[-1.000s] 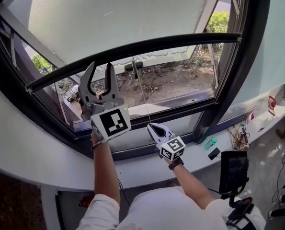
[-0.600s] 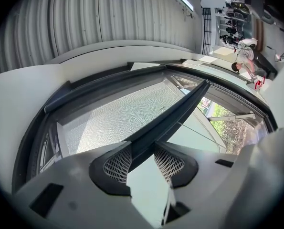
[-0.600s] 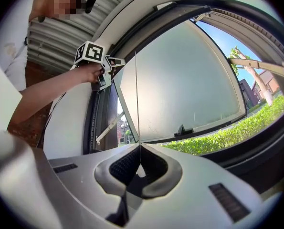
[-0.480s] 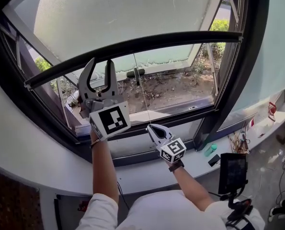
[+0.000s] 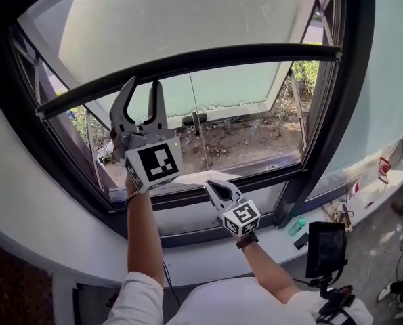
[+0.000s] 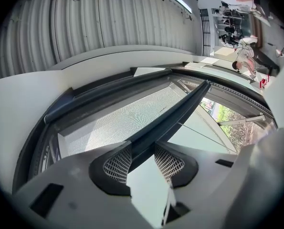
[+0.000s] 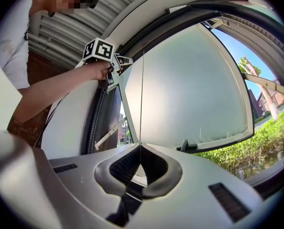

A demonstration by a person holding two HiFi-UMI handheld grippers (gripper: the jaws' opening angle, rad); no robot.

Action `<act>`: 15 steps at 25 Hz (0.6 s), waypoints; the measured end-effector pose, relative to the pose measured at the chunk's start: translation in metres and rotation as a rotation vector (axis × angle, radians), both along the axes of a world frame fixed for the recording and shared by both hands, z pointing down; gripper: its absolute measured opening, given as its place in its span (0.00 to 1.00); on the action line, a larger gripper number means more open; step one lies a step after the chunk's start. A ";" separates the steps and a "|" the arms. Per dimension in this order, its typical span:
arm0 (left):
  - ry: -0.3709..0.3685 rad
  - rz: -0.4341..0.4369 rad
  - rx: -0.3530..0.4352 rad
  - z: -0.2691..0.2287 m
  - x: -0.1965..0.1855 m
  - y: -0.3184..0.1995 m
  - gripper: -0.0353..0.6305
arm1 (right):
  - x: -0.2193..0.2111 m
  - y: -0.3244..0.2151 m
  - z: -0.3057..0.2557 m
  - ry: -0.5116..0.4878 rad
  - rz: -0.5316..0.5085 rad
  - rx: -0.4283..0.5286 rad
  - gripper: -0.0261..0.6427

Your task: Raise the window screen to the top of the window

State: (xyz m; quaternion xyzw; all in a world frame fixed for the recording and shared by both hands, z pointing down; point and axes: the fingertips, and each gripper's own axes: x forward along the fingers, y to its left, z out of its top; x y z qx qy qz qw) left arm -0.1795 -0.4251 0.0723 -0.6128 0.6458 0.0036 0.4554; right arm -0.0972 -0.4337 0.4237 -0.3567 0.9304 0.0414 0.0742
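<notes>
The window screen is a grey mesh that ends in a dark bottom bar running across the window. My left gripper reaches up at the bar's left part. In the left gripper view the bar runs between the two pads and meets them on both sides, with my left gripper shut on it. A thin cord hangs from the bar down to my right gripper. In the right gripper view that gripper is shut, pinching the cord.
The dark window frame surrounds the opening, and an outward-tilted glass pane stands outside over soil and plants. On the white sill lie a green bottle and small items. A tablet on a stand is at lower right.
Both grippers have moved up, and the screen's bottom bar has risen with them. More of the uncovered window shows under the bar.
</notes>
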 end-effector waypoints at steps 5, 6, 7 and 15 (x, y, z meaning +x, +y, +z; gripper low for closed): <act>-0.012 0.021 0.036 -0.019 -0.001 0.000 0.24 | 0.002 -0.003 -0.021 0.001 -0.023 0.047 0.04; -0.013 0.027 0.042 -0.024 -0.001 0.001 0.24 | 0.004 -0.004 -0.027 -0.001 -0.021 0.060 0.04; -0.022 0.033 0.031 -0.027 0.001 0.000 0.24 | 0.008 -0.005 -0.036 -0.015 -0.019 0.078 0.04; -0.043 0.158 -0.174 0.023 0.030 -0.045 0.23 | 0.021 0.017 -0.163 -0.073 0.022 0.403 0.04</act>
